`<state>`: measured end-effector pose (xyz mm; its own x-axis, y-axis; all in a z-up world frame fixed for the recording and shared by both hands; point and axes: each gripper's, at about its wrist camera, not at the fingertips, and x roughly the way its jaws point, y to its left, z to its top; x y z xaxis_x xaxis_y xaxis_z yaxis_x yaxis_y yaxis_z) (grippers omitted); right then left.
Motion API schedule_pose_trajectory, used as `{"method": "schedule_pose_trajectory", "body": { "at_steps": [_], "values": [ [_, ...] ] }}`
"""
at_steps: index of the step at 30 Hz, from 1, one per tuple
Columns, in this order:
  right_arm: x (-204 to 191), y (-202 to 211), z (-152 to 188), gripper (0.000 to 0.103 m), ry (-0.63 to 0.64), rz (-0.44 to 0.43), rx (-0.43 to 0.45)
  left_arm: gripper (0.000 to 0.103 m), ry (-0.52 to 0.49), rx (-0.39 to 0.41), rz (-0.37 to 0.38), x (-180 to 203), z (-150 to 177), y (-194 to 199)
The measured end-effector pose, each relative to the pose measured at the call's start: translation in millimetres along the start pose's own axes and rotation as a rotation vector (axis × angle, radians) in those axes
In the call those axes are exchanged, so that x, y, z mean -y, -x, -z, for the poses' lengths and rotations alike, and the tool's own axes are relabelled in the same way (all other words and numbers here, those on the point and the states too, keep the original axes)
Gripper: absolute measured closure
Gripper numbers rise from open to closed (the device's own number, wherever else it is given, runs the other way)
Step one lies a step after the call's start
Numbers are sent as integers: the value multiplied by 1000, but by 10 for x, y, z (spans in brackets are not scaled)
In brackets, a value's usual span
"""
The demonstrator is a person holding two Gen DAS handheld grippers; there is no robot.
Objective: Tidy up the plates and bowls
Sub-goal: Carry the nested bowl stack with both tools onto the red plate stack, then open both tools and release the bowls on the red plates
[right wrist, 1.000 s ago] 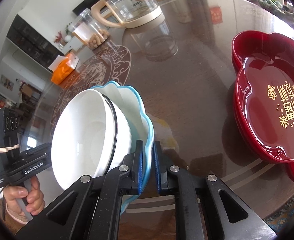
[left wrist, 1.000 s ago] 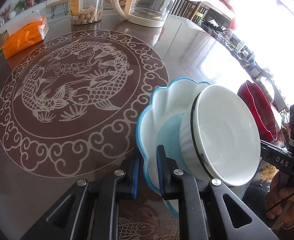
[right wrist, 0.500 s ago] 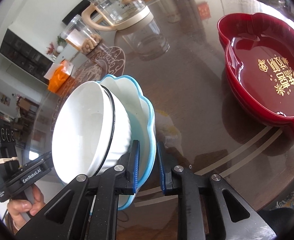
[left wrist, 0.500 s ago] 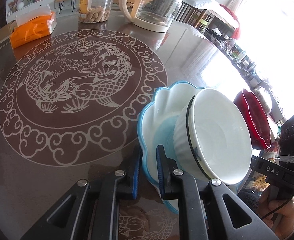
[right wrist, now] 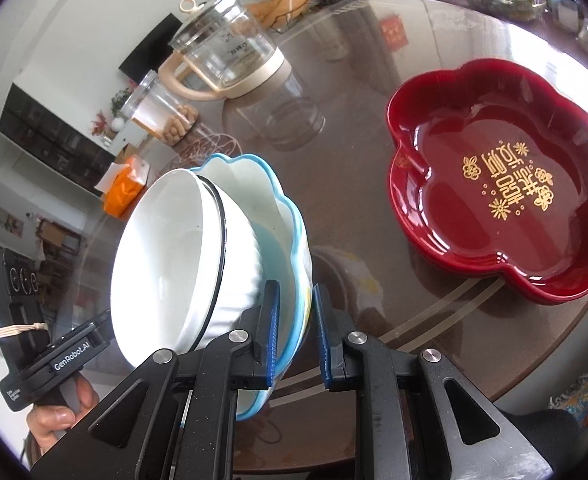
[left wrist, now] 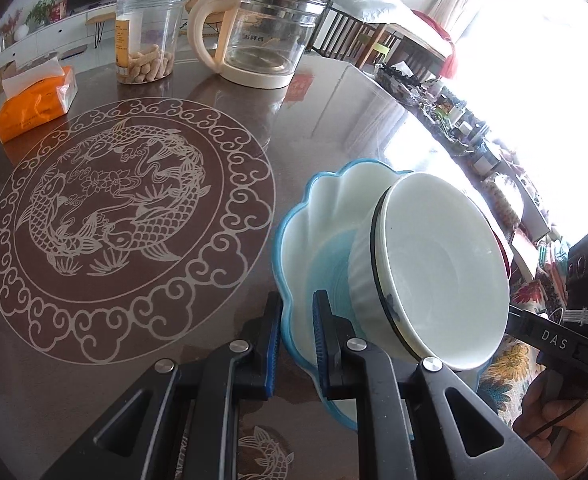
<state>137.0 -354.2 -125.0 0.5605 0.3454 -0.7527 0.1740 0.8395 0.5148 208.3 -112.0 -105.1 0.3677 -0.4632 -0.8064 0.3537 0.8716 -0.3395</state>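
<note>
The blue-rimmed scalloped white plate (left wrist: pixel 322 216) is pinched at opposite edges by the left tongs (left wrist: pixel 297 344) and the right tongs (right wrist: pixel 295 332). A round white bowl (right wrist: pixel 173 264) sits inside it, between them. A red flower-shaped tray (right wrist: pixel 502 184) lies beyond the right tongs.

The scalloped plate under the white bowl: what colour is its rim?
Light blue rim on the scalloped plate, white fading to pale blue inside; clearest in the right wrist view.

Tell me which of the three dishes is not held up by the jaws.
The red dish. It lies flat on the table, untouched, while the blue plate carrying the white bowl is gripped at its rim.
</note>
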Motion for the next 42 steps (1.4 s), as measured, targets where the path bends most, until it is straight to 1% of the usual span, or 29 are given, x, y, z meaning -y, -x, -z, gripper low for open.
{"method": "schedule_pose_trajectory", "body": {
  "at_steps": [5, 9, 15, 21, 27, 32, 38, 40, 42],
  "values": [
    [108, 353, -153, 84, -3, 20, 48, 89, -57, 15, 29, 386, -219, 29],
    [266, 649, -272, 84, -14, 51, 91, 89, -103, 19, 63, 736, -383, -49],
    [588, 999, -414, 84, -35, 127, 153, 89, -146, 1, 117, 1255, -546, -341],
    [950, 1059, -551, 84, -76, 182, 179, 89, -173, -27, 132, 1605, -626, -713],
    [1281, 950, -568, 84, -112, 199, 168, 89, -196, -63, 111, 1741, -589, -1008],
    [1413, 839, -533, 84, -132, 200, 162, 89, -205, -88, 90, 1743, -507, -1176],
    [1485, 741, -486, 85, -132, 185, 151, 89, -245, -68, 75, 1777, -481, -1137],
    [1511, 736, -493, 82, -134, 169, 145, 89, -254, -64, 72, 1779, -483, -1122],
    [1503, 764, -504, 82, -117, 174, 161, 88, -266, -44, 54, 1800, -491, -1071]
  ]
}}
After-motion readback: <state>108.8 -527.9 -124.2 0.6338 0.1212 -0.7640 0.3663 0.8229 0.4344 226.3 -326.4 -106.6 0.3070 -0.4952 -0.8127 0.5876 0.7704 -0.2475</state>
